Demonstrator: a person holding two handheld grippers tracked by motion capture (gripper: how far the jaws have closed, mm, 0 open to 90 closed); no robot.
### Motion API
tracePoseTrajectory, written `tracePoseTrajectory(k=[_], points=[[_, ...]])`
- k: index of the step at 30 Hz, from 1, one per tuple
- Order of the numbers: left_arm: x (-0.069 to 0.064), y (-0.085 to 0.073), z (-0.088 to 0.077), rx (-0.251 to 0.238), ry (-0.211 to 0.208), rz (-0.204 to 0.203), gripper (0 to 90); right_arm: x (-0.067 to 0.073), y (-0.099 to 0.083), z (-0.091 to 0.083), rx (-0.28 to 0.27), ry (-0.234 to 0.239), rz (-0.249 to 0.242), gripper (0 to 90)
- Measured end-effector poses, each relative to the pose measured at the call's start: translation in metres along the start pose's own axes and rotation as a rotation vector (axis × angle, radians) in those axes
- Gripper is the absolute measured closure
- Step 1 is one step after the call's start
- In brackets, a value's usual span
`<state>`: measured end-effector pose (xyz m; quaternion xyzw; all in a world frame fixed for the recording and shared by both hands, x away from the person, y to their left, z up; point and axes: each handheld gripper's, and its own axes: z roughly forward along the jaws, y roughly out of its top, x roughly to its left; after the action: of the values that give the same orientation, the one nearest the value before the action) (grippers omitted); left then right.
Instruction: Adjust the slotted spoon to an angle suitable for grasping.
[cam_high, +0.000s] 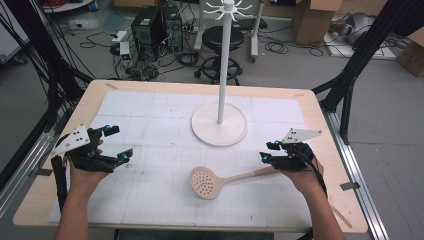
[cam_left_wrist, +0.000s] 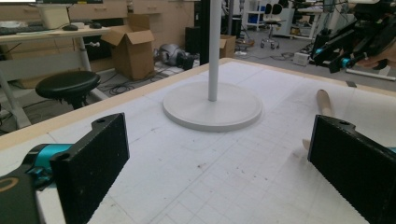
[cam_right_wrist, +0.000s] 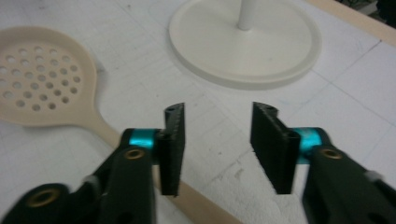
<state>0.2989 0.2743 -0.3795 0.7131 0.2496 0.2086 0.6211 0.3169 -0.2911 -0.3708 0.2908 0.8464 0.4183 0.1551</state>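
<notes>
The slotted spoon (cam_high: 210, 182) lies flat on the white gridded mat (cam_high: 150, 190), toward the near side of the table (cam_high: 90, 100), with its round perforated bowl to the left and its handle running to the right. The right gripper (cam_high: 266, 151) is at the end of that handle; in the right gripper view its jaws stand open with a clear gap and the handle passes under the left one, so nothing is held yet. I cannot tell if the jaw touches the wood. The left gripper (cam_high: 116, 144) waits on the left side of the mat, well apart from the spoon, with its jaws wide open and empty. Behind the spoon, farther from the person, stands the white stand (cam_high: 220, 125) with a round base, a tall pole and hooks at the top. In my judgement the step in hand is the reach for the handle, probably to hang the spoon on that stand. The next move calls for shifting the right gripper a little so that the handle lies between both jaws, then closing firmly before lifting.
</notes>
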Motion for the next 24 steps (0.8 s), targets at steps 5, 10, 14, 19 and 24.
tracePoseTrajectory(k=[5, 10, 14, 19, 24], points=[[0.0, 0.0, 0.0, -0.002, -0.001, 0.0, 5.9, 0.004, 0.004, 0.0, -0.004, 0.01, -0.038, 39.2], [0.0, 0.0, 0.0, 0.001, 0.001, 0.002, 5.9, 0.01, 0.011, 0.002, 0.006, 0.048, -0.092, 34.3], [0.0, 0.0, 0.0, 0.0, 0.001, 0.001, 5.9, 0.015, 0.012, 0.011, 0.061, 0.067, -0.12, 32.3], [0.001, 0.0, 0.0, -0.001, 0.004, 0.005, 5.9, 0.021, 0.01, 0.025, 0.149, 0.09, -0.151, 30.8], [0.001, 0.0, -0.001, -0.001, 0.004, 0.004, 5.9, 0.029, 0.007, 0.044, 0.253, 0.128, -0.21, 31.8]])
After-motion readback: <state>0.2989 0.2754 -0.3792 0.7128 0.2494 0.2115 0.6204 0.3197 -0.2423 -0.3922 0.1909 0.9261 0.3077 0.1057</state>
